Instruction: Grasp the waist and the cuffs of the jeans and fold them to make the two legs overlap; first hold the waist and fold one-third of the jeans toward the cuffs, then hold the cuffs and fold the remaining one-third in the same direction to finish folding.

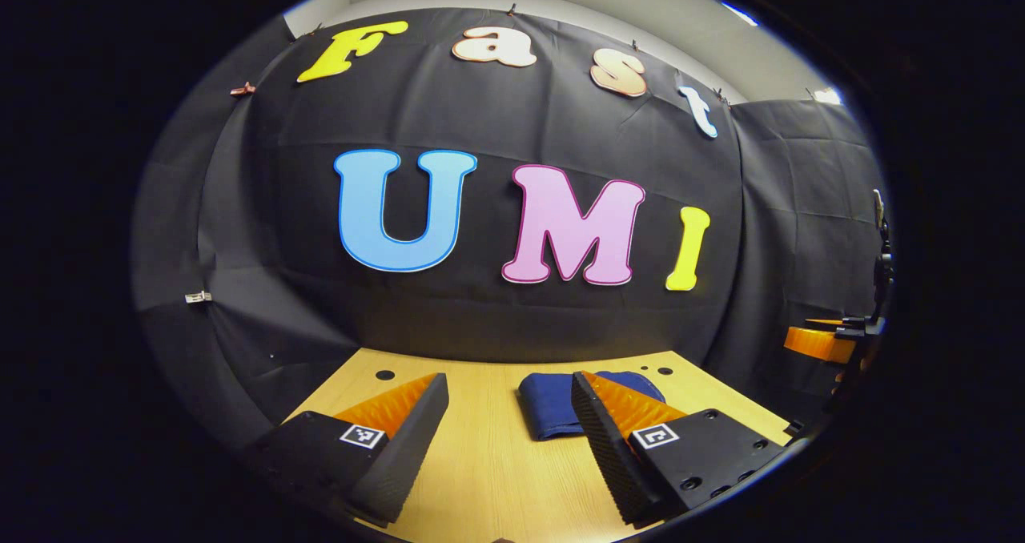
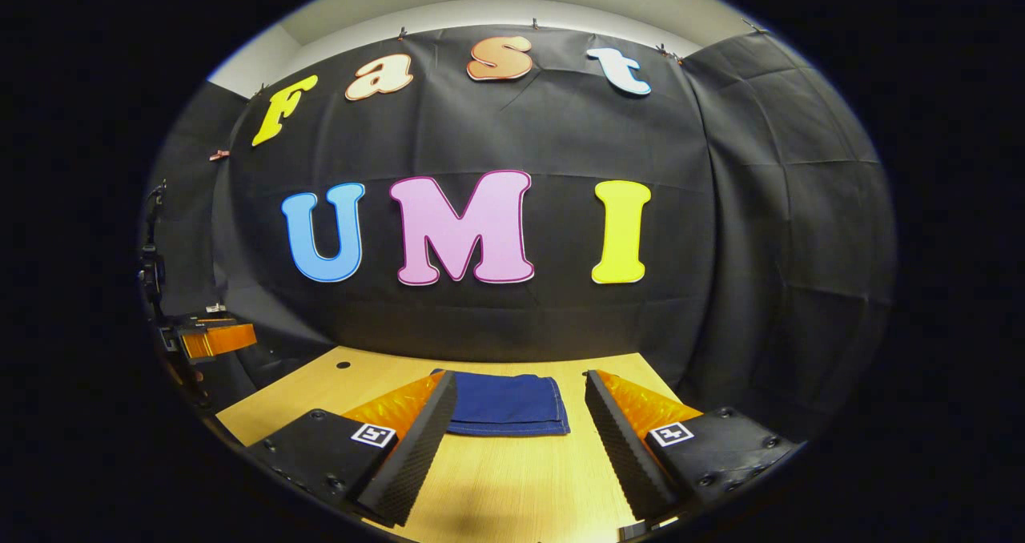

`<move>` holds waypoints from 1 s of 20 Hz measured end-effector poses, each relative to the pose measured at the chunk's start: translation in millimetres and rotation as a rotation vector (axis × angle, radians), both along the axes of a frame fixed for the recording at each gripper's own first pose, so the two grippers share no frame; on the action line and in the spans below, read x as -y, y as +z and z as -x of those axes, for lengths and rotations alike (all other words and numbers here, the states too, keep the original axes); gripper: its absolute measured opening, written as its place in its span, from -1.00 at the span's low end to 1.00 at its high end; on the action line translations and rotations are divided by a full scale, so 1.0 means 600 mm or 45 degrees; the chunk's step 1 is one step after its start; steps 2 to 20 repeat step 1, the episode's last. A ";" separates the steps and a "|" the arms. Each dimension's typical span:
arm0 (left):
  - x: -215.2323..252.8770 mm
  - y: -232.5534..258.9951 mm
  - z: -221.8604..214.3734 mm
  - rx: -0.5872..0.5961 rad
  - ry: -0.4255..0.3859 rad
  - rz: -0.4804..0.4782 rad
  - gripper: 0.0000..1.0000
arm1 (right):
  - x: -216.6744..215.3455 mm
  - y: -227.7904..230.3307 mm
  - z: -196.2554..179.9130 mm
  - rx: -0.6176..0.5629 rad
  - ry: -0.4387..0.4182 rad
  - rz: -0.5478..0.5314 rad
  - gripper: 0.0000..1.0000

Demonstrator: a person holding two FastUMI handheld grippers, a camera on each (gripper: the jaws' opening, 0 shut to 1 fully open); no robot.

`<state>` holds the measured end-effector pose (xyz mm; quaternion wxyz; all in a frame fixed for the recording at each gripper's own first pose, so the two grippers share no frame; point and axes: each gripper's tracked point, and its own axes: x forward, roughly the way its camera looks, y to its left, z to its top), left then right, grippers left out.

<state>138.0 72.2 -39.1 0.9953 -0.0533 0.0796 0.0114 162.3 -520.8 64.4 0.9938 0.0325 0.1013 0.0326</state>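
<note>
Right gripper view: folded dark-blue denim jeans (image 2: 507,404) beyond wide, empty jaws; nudging could undo folds.

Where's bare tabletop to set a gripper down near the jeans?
Bare wood lies on the near side of the folded jeans, between them and the right gripper. More lies left of them, toward the table corner with the holes, ahead of the left gripper. The jeans' far side sits near the wall.

Folded jeans (image 1: 548,405) lie between parted fingers (image 1: 400,439).
</note>
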 end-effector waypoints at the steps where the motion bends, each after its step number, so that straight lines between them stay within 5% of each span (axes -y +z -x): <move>1: 0.001 0.001 0.000 0.000 0.002 0.002 0.93 | 0.001 0.000 -0.001 0.001 -0.001 0.002 0.97; 20: 0.001 0.001 0.000 0.000 0.002 0.002 0.93 | 0.001 0.000 -0.001 0.001 -0.001 0.002 0.97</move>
